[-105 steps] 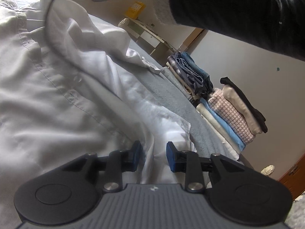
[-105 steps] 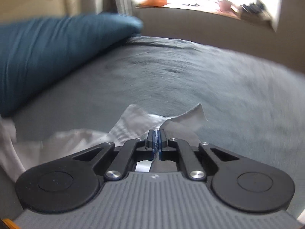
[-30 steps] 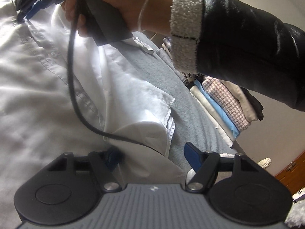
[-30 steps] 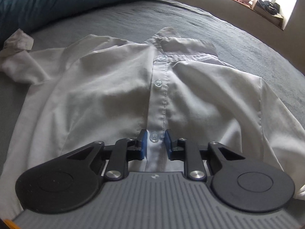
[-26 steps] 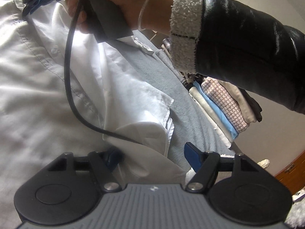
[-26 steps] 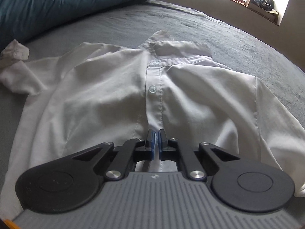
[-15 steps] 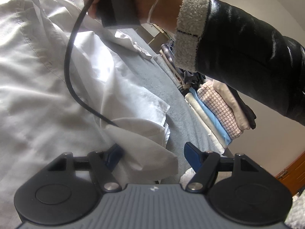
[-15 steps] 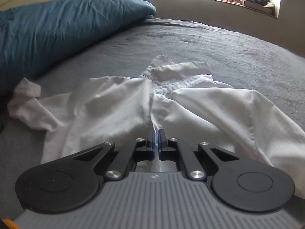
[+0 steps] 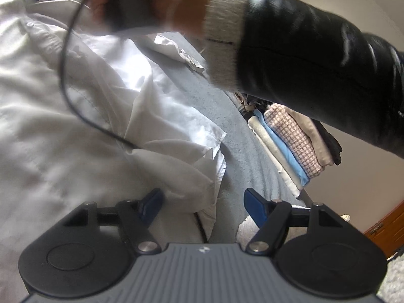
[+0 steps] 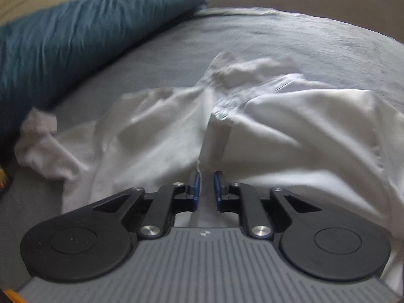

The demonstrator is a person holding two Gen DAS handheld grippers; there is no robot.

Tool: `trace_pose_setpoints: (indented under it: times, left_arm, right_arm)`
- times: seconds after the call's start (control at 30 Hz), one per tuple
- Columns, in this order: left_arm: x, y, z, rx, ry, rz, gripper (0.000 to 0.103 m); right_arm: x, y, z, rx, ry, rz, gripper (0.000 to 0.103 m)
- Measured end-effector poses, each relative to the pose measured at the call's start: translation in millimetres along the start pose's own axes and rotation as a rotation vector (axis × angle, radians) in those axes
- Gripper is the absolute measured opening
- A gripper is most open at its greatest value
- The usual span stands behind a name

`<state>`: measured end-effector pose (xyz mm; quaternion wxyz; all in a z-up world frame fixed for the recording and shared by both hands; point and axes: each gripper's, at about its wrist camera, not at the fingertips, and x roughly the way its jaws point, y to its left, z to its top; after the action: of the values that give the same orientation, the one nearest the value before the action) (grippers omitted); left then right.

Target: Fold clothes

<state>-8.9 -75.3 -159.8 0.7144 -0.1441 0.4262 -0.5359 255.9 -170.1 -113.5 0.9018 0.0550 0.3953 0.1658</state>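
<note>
Around the shirt: my two grippers work a white button-up shirt [image 10: 252,131] that lies front-up and rumpled on the grey bed [image 10: 277,32], collar toward the window end.
Right gripper [image 10: 207,186]: fingers parted a little, straddling the button placket low on the shirt; a ridge of cloth stands between them, but I cannot tell whether they touch it.
Left gripper [image 9: 202,202]: fingers spread wide, empty, at the shirt's hem corner [image 9: 207,156], the bunched edge just ahead of them.
Step in hand: by my judgement, laying the shirt out flat and straight, not creasing it yet; no fold lies in it.
Next move calls for: a firm pinch on an edge and a pull away from the shirt's middle to take out the wrinkles.
Left view only: my right hand [image 9: 131,2] on its handle over the shirt, a black cable [image 9: 68,75], a stack of folded clothes [image 9: 295,144] beyond the hem.
Right view only: the collar, the crumpled sleeve, a blue pillow [image 10: 75,35] beside it.
</note>
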Motion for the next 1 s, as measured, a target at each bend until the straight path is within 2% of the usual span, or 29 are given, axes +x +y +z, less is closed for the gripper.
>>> trace_pose_setpoints:
  times: [0.07, 0.13, 0.3, 0.43, 0.57, 0.7, 0.77, 0.83, 0.9, 1.0]
  left_arm:
    - [-1.5, -2.5, -0.1, 0.007, 0.0, 0.005, 0.072]
    - [-5.0, -4.7, -0.5, 0.017, -0.004, 0.012, 0.072]
    - [-19.9, -12.0, -4.3, 0.038, -0.018, 0.048, 0.072]
    - [-30.7, -19.5, -5.3, 0.044, -0.029, 0.081, 0.072]
    - [-37.7, -26.3, -3.0, 0.042, -0.051, 0.13, 0.072]
    - [-44.1, -29.0, -1.0, 0.027, -0.068, 0.188, 0.072]
    - [-45.9, -31.0, -1.2, 0.025, -0.069, 0.224, 0.072]
    - [-46.0, -33.4, -1.8, 0.029, -0.069, 0.247, 0.072]
    - [-44.0, -36.2, -3.2, 0.042, -0.058, 0.275, 0.072]
    - [-38.6, -41.0, -6.2, 0.075, -0.041, 0.314, 0.072]
  right_arm:
    - [-36.6, -16.1, 3.5, 0.065, -0.074, 0.019, 0.027]
    - [-80.2, -33.2, 2.6, 0.117, -0.141, 0.017, 0.03]
    - [-197.1, -71.9, -19.0, 0.229, -0.292, -0.027, 0.033]
    - [-268.2, -81.8, -50.5, 0.242, -0.337, -0.091, 0.033]
    - [-295.3, -65.0, -85.1, 0.132, -0.267, -0.132, 0.033]
    - [-285.5, -38.6, -120.8, -0.064, -0.096, -0.182, 0.033]
    - [-275.3, -41.7, -140.1, -0.071, -0.002, -0.236, 0.033]
    - [-270.7, -59.8, -158.7, 0.03, 0.057, -0.265, 0.033]
    - [-273.1, -88.8, -177.6, 0.243, 0.058, -0.26, 0.033]
    - [-282.1, -123.4, -208.6, 0.55, 0.024, -0.189, 0.033]
